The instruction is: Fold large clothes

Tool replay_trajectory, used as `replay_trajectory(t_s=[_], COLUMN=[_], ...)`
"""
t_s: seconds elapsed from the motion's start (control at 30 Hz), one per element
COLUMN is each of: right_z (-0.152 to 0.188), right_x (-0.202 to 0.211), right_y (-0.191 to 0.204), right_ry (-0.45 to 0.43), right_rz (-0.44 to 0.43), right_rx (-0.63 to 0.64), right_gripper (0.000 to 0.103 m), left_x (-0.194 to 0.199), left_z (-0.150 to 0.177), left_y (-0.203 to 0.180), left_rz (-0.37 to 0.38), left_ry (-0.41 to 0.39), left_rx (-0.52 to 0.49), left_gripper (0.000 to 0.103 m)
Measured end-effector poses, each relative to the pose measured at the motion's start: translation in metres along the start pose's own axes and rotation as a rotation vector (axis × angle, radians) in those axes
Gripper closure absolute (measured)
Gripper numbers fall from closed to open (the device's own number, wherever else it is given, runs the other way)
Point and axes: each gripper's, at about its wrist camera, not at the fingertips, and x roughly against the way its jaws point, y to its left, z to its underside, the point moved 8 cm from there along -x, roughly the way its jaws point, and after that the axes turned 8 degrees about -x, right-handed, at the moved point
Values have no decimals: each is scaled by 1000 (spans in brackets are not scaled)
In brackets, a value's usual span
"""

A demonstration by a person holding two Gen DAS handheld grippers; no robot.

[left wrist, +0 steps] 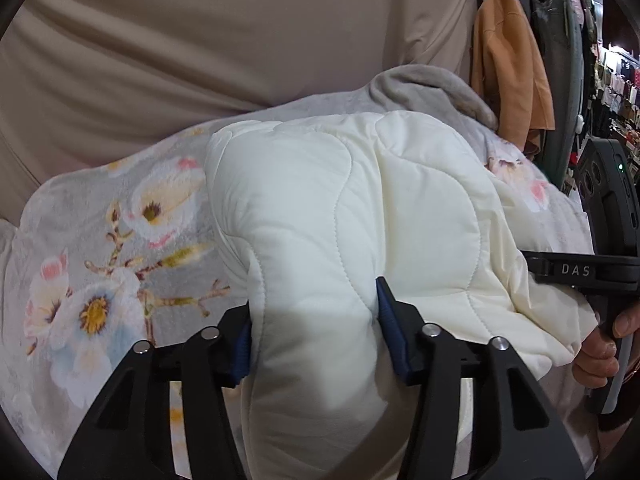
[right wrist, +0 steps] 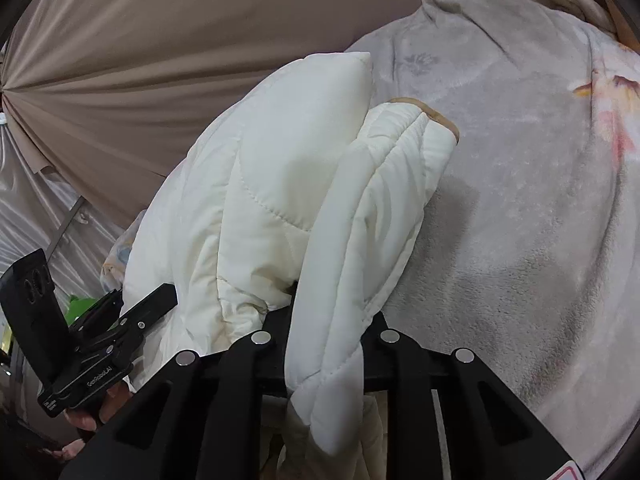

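Observation:
A white quilted padded jacket lies bunched on a grey floral blanket. My left gripper is shut on a thick fold of the jacket, its blue pads pressing both sides. In the right wrist view my right gripper is shut on another fold of the jacket, near a tan-trimmed cuff. The right gripper's body shows at the right edge of the left wrist view. The left gripper's body shows at the lower left of the right wrist view.
A beige curtain hangs behind the blanket-covered surface. An orange garment and other clothes hang at the back right. Shop shelves stand at the far right.

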Motion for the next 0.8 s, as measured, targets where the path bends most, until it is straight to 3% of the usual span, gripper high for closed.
replay_trajectory(t_s=[0.2,0.37,0.63,0.8], right_z=[-4,-8,-15,-18], right_x=[52,105,183,191], right_y=[32,75,192,258], right_ry=[-147,-288,-539,-618], right_rz=[-9,-20,-114,-188], right_rx=[68,160,370,467], right_gripper=[84,84,84,84], left_x=[47,109,229,275], left_z=[-22,-47,-73,-73], left_y=[-7,-7,23,66], left_rz=[-7,-28,-133,-189], left_ry=[-112,-266,-578,-721], left_rx=[-42,-85,-132,-130], left_gripper=[55,55,55,55])
